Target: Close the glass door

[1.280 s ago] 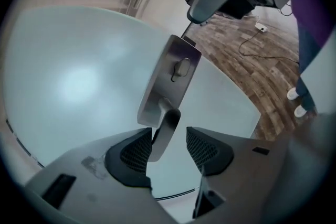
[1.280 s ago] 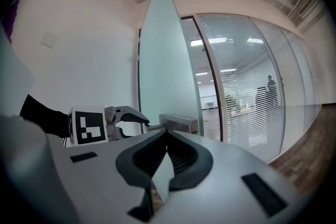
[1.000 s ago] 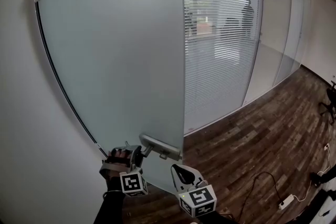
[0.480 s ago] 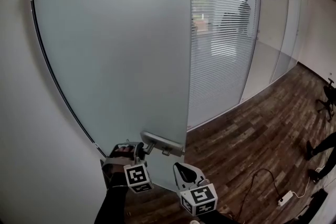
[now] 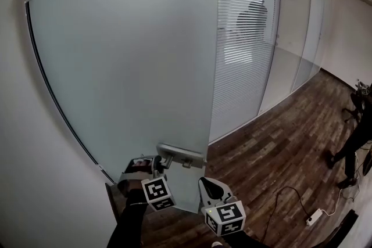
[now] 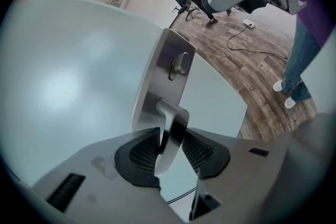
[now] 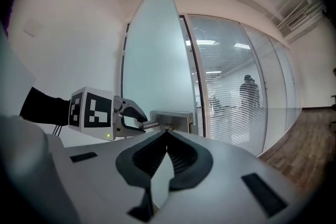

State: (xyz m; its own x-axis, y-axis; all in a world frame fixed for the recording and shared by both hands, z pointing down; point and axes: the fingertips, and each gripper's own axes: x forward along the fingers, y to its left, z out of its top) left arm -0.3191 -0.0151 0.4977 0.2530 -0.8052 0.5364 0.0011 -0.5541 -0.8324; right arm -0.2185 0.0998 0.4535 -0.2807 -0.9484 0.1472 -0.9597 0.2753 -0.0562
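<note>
In the head view, the door [image 5: 128, 55] is seen standing open, its free edge over the wood floor [image 5: 279, 148]. The handle [image 5: 181, 155], low on that edge, is gripped by the left gripper [image 5: 156, 164]. The right gripper [image 5: 206, 183] is held just beside it, apart from the door.

In the left gripper view, the jaws have just been closing and are pressed on the handle's lever.

In the right gripper view, the jaws are shown together with nothing between them.

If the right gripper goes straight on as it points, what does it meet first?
Most likely the metal lock plate on the glass door's free edge, dead ahead of the right gripper's shut jaws. The door handle juts out just left of that line. How far off is unclear.
</note>
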